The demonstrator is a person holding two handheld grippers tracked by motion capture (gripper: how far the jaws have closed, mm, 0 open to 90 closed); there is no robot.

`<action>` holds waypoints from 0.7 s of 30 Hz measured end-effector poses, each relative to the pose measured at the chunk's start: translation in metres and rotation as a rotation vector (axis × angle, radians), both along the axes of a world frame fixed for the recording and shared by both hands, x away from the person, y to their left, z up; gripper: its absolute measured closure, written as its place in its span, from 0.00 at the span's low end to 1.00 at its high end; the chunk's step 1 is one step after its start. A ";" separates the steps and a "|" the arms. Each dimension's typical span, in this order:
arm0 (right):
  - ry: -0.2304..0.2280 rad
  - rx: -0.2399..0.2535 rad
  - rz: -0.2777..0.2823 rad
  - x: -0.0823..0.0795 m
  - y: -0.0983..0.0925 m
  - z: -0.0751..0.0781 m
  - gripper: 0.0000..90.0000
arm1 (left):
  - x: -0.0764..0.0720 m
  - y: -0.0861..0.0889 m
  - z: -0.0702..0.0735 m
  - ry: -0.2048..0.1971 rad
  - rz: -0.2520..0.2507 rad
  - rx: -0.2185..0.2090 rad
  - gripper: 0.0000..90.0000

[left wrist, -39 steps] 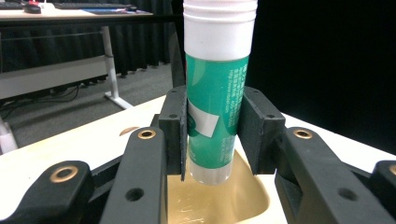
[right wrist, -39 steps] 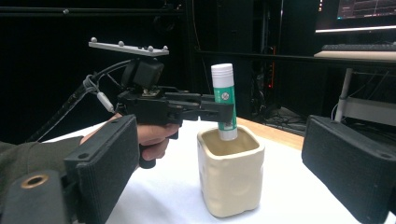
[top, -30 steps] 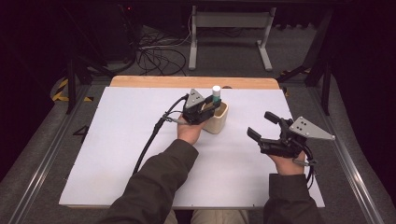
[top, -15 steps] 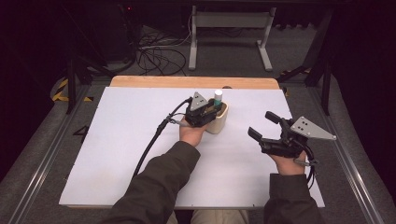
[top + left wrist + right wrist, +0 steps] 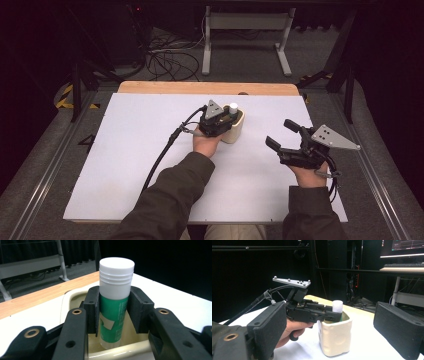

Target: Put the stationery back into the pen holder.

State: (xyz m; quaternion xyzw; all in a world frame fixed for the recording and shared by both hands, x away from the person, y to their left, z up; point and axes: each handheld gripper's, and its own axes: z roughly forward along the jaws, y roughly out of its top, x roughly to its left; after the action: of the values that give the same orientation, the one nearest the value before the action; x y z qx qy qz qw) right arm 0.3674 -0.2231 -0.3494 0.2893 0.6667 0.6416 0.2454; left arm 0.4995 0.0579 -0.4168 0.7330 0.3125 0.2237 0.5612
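The left gripper [image 5: 113,312] pinched a green glue stick [image 5: 114,315] with a white cap, its pads pressed on either side of the tube. The stick stood upright inside a cream cup [image 5: 237,131] near the middle of the white table [image 5: 125,150]. The right gripper [image 5: 281,134] hovered well apart to the side — jaws spread, nothing between them.

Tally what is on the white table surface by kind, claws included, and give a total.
Glue stick, green with a white cap: 1
Cream cup that holds it: 1
Claws: 2, the left claw shut on the glue stick, the right claw open, nothing between its pads
Total: 4
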 end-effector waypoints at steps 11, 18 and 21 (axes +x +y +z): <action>0.000 0.003 0.003 0.000 0.001 0.000 0.13 | 0.000 0.003 0.004 0.000 -0.003 -0.030 0.70; 0.006 0.001 0.004 0.001 0.002 -0.001 0.13 | -0.003 0.006 0.011 -0.005 -0.011 -0.064 0.60; 0.005 -0.001 0.003 0.002 0.002 -0.001 0.13 | -0.004 0.008 0.015 -0.006 -0.010 -0.078 0.54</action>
State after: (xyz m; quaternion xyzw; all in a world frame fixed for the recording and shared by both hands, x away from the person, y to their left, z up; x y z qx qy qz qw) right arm 0.3690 -0.2208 -0.3505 0.2897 0.6679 0.6411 0.2428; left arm 0.4956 0.0658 -0.4014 0.7115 0.3158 0.2108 0.5913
